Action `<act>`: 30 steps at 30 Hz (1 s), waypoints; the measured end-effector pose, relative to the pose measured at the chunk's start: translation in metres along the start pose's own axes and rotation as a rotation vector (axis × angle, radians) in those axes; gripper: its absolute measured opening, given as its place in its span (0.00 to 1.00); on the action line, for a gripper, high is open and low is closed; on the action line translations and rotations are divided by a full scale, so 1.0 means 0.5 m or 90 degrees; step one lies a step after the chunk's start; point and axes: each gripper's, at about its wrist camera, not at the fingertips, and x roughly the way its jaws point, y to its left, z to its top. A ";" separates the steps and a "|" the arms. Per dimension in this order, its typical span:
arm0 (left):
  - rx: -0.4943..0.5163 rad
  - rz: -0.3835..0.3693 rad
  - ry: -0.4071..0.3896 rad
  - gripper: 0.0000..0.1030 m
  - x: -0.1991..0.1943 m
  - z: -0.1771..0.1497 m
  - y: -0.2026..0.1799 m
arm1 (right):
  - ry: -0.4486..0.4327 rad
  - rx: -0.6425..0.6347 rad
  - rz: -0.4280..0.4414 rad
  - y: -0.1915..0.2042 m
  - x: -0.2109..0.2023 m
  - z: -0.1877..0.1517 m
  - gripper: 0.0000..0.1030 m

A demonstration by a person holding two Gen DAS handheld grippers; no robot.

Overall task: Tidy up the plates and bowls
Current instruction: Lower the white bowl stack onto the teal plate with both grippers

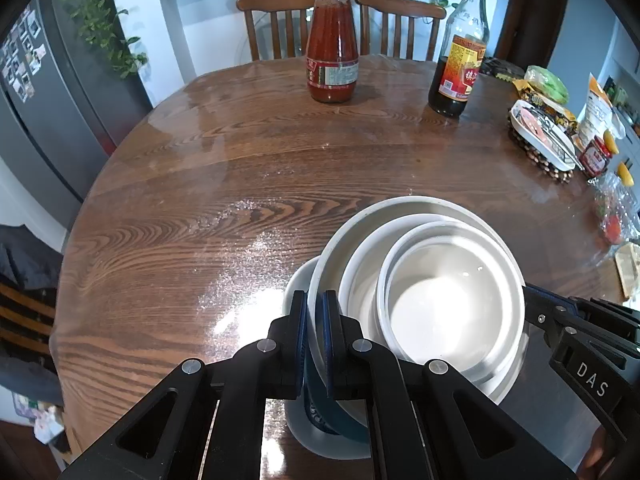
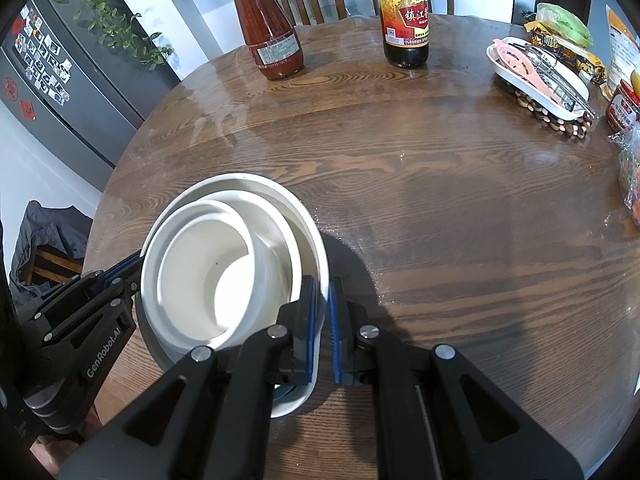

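Note:
A nest of three white bowls [image 1: 436, 300] stands over a white plate [image 1: 298, 288] on the round wooden table [image 1: 192, 208]. My left gripper [image 1: 315, 320] is shut on the left rim of the largest bowl [image 1: 344, 236]. My right gripper [image 2: 325, 312] is shut on the right rim of the same bowl [image 2: 308, 220], with the nested bowls [image 2: 208, 272] to its left. The right gripper's body shows at the right in the left wrist view [image 1: 580, 336]. The left gripper's body shows at the left in the right wrist view [image 2: 80, 312].
A red sauce jar [image 1: 332, 44] and a dark vinegar bottle [image 1: 460, 52] stand at the far side. A white tray with utensils [image 1: 544, 136] on a beaded mat and food packets [image 1: 548, 84] fill the right edge. Two chairs [image 1: 280, 24] stand behind.

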 end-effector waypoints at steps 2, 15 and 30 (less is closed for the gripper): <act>0.001 0.002 0.000 0.04 -0.001 -0.001 0.001 | -0.001 0.002 0.000 0.001 -0.001 0.000 0.09; 0.005 0.005 0.003 0.04 -0.002 -0.002 0.002 | -0.001 0.006 0.004 0.005 -0.003 -0.003 0.09; 0.008 0.013 -0.012 0.04 -0.015 0.005 0.004 | -0.001 0.004 0.003 0.010 -0.006 -0.004 0.10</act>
